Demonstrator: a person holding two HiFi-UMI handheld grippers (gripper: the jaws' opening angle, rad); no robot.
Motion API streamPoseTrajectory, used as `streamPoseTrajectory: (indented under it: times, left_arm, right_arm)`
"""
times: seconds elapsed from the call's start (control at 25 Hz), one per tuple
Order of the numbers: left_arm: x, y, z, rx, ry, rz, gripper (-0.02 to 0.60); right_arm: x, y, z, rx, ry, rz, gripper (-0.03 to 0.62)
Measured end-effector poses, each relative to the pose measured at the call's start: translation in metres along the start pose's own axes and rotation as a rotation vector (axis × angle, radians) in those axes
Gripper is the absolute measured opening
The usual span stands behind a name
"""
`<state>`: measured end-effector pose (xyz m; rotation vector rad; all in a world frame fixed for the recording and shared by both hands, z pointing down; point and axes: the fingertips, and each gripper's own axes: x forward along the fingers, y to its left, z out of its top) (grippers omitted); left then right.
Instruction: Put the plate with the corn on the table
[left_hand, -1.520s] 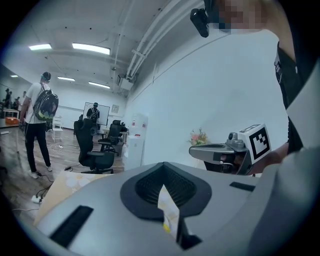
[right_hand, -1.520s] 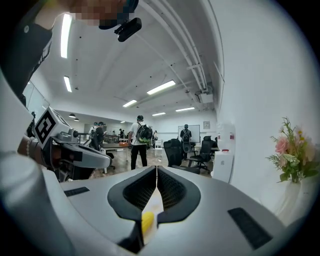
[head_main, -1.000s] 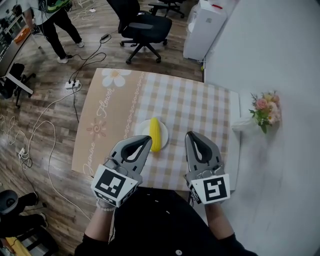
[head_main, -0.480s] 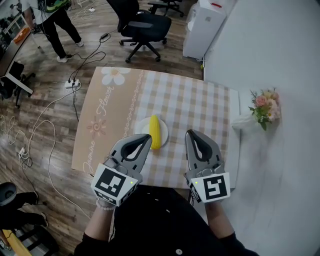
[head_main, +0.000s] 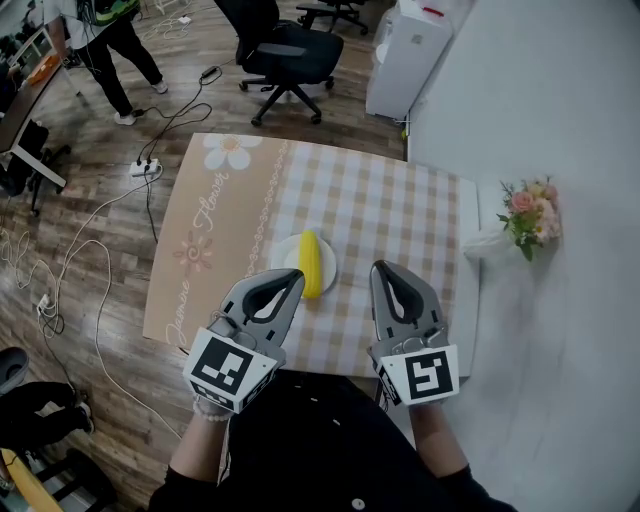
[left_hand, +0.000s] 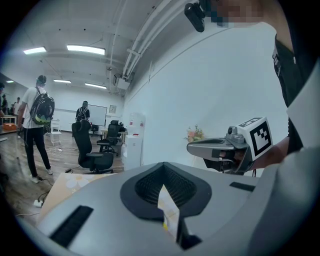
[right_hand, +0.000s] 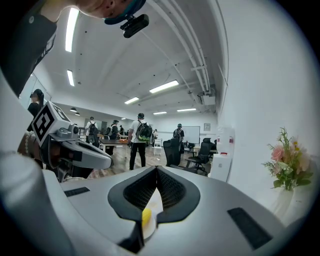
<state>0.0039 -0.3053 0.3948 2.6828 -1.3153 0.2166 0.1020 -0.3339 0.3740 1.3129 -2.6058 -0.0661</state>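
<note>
**The plate (head_main: 288, 256) is down — both tongs clenched**

It carries the corn (head_main: 311, 265) and lies on the checked tabletop (head_main: 400, 220), just ahead of the left tongs (head_main: 292, 278) and ahead-left of the right tongs (head_main: 383, 269) — neither grasps anything.

Both units match: left gripper (head_main: 289, 281) and right gripper (head_main: 384, 271) have grey moulded shells with black slots on top. Black ribbed pads (right_hand: 166, 188) line the jaws. Each carries a white marker cube (head_main: 231, 372) with black square codes. Wearer has a black top (head_main: 330, 440), pale bead bracelet (head_main: 205, 410) at the left wrist, and black head camera (right_hand: 135, 25).
</note>
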Motion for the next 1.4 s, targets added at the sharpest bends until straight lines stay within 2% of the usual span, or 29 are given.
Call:
streamPoseTrajectory:
  times: [0.16, 0.72, 0.88, 1.4]
  left_arm:
    - [-0.0017, 0.0026, -0.0031, -0.022, 0.008, 0.013, 0.012]
    - [-0.0006, -0.0002, 0.0003, 0.001, 0.003, -0.004, 0.012]
    - [-0.0003, 0.0032, -0.0032, -0.025, 0.012, 0.013, 0.012]
    - [0.0006, 0.0062, -0.0071, -0.025, 0.019, 0.012, 0.012]
  right_arm:
    - [0.0009, 0.0018, 0.0011, -0.006, -0.002, 0.005, 0.04]
    - [0.0023, 0.0028, 0.0007, -0.015, 0.011, 0.006, 0.04]
    - [0.0032, 0.0018, -0.0014, -0.011, 0.018, 0.006, 0.04]
    - [0.0071, 0.004, -0.0053, -0.008, 0.032, 0.005, 0.04]
